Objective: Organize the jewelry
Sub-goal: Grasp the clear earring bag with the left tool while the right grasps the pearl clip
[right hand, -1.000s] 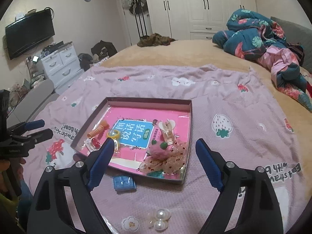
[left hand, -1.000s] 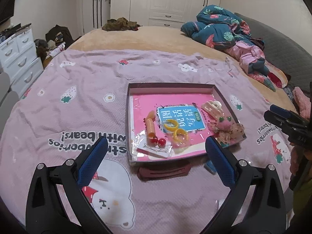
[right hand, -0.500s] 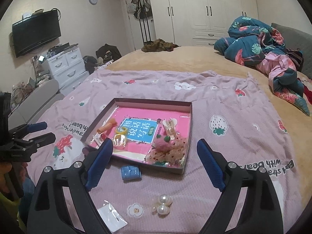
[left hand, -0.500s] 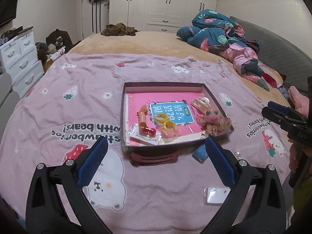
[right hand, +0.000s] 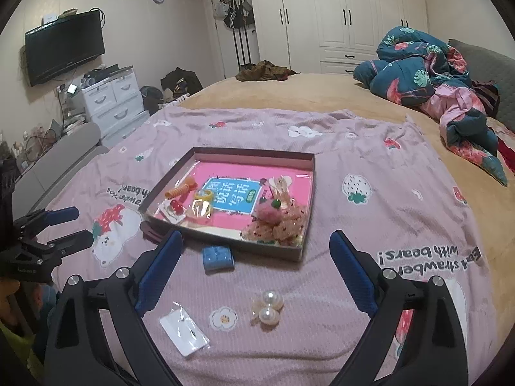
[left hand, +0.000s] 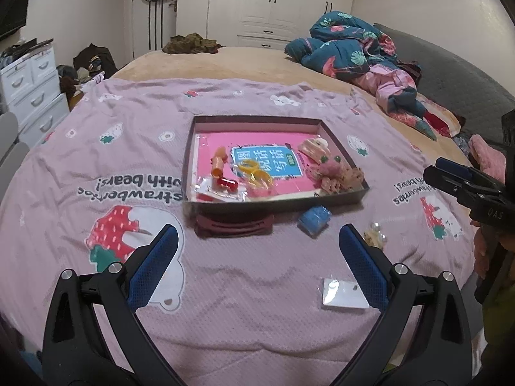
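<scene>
One shallow tray (right hand: 307,206) sits on the pink blanket (right hand: 370,225). Left of it lies a dark red clip (left hand: 233,226), half hidden behind the left gripper (left hand: 257,244) in the right view. In front of it are one clear packet (right hand: 183,333), one blue box (right hand: 217,257) and two pearls (right hand: 268,307). Its crowded contents blur together. Blanket print reads "strawberries with bears!". Both grippers' jaws gape wide and empty; those of the right gripper (right hand: 256,247) have just been opening.

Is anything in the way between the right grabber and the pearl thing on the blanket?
Nothing visible is. The right gripper is open and empty, and the pearl clip lies just ahead on bare blanket. The blue clip and small plastic packet sit off to the side.
</scene>
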Demonstrator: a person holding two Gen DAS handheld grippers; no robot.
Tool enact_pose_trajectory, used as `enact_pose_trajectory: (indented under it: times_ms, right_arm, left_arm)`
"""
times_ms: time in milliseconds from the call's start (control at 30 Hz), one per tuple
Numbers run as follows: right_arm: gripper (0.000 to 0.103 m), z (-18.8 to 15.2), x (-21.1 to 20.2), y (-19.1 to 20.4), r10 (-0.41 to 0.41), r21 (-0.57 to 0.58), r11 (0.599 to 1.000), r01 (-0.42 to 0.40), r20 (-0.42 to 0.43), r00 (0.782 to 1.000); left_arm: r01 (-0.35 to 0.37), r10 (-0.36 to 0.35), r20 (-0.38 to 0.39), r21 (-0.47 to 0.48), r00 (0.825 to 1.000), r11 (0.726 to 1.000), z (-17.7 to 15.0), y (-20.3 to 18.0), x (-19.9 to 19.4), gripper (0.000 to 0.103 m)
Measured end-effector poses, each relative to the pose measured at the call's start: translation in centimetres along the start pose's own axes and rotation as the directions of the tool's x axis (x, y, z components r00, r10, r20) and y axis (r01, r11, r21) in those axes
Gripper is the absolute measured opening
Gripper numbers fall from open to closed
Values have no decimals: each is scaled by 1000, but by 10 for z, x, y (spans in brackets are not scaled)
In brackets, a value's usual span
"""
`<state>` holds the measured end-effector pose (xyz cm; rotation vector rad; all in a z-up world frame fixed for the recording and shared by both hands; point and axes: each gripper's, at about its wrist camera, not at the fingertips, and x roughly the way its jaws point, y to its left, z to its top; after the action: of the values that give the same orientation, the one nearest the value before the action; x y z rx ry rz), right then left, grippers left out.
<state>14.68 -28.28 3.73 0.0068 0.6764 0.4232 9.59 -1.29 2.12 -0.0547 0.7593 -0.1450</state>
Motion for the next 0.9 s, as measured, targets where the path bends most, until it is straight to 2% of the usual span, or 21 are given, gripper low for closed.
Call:
enact_pose_trajectory:
  times_ms: [900]
  right_arm:
    - [93,-61,-14,-25,-89,60,994,92,-53,995]
  left_arm:
    - [77,-73,-52,71,996,995,-40,-46,10,94]
